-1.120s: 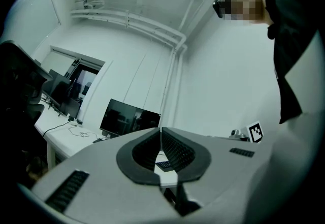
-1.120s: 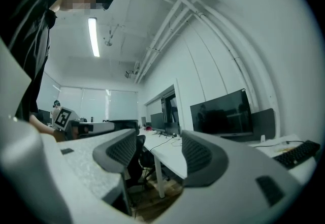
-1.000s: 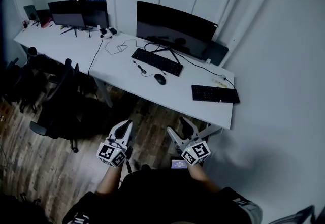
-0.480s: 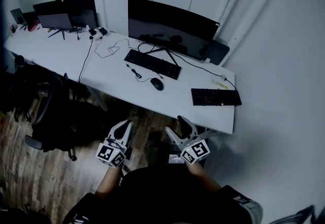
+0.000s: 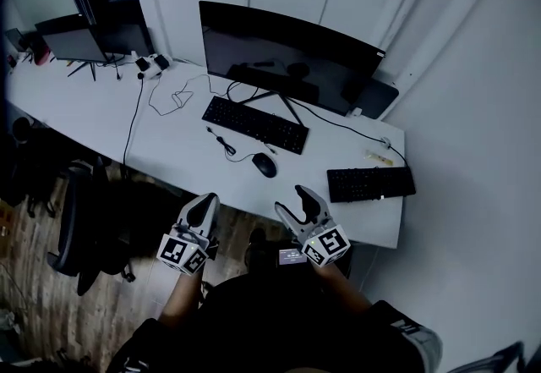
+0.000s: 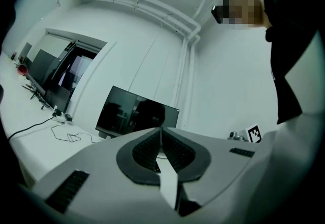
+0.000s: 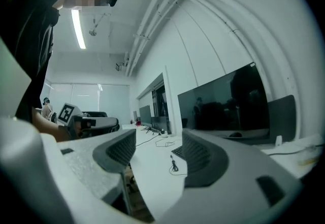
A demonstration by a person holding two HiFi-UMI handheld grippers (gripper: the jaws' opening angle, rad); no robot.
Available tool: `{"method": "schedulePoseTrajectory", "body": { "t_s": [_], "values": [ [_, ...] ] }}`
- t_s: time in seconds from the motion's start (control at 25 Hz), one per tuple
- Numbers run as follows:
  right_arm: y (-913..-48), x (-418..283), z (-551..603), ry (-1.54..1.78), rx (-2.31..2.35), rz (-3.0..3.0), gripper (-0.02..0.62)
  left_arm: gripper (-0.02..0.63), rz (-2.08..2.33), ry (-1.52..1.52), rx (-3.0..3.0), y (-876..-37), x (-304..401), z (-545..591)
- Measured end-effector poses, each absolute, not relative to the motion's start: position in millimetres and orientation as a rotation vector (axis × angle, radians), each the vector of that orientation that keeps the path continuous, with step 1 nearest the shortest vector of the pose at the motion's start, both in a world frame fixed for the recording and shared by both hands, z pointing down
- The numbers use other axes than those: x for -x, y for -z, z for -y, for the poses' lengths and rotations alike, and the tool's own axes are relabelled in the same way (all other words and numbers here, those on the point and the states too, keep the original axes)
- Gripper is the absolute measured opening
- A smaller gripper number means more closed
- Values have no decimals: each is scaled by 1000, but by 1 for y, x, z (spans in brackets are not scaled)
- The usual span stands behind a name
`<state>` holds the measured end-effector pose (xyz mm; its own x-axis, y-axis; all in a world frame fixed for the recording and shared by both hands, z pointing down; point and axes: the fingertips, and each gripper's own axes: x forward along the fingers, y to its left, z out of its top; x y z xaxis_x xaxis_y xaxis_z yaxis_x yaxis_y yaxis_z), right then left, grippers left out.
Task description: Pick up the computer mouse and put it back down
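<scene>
The black computer mouse (image 5: 265, 164) lies on the white desk (image 5: 182, 156), just in front of the black keyboard (image 5: 254, 124) under the wide monitor (image 5: 283, 56). My left gripper (image 5: 205, 205) (image 6: 161, 132) hovers at the desk's front edge, left of the mouse, its pads pressed together with nothing in them. My right gripper (image 5: 298, 203) (image 7: 156, 150) is held just short of the mouse and slightly to its right; it is open and empty. The mouse does not show in either gripper view.
A second black keyboard (image 5: 370, 183) lies at the desk's right end. A loose cable (image 5: 221, 143) (image 7: 174, 163) trails left of the mouse. More monitors (image 5: 80, 41) stand far left. Black office chairs (image 5: 80, 219) sit on the wooden floor at left. A white wall runs along the right.
Both grippers have travelled forward from over the floor to the desk's front edge. The desk and mouse now sit closer and lower in the head view. Neither gripper's jaws have changed.
</scene>
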<state>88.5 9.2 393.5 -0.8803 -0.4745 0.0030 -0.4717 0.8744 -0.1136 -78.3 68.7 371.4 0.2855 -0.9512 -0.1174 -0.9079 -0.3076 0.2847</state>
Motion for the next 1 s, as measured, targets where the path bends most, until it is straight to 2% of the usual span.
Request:
{"method": "schedulePoseTrajectory", "body": {
  "t_s": [0.48, 1.0],
  "values": [
    [-448, -49, 129, 351, 770, -3102, 270, -3, 1750, 273, -2329, -396, 128, 76],
    [-565, 0, 178, 504, 831, -3302, 299, -3, 1612, 161, -2305, -490, 153, 141]
  ]
}}
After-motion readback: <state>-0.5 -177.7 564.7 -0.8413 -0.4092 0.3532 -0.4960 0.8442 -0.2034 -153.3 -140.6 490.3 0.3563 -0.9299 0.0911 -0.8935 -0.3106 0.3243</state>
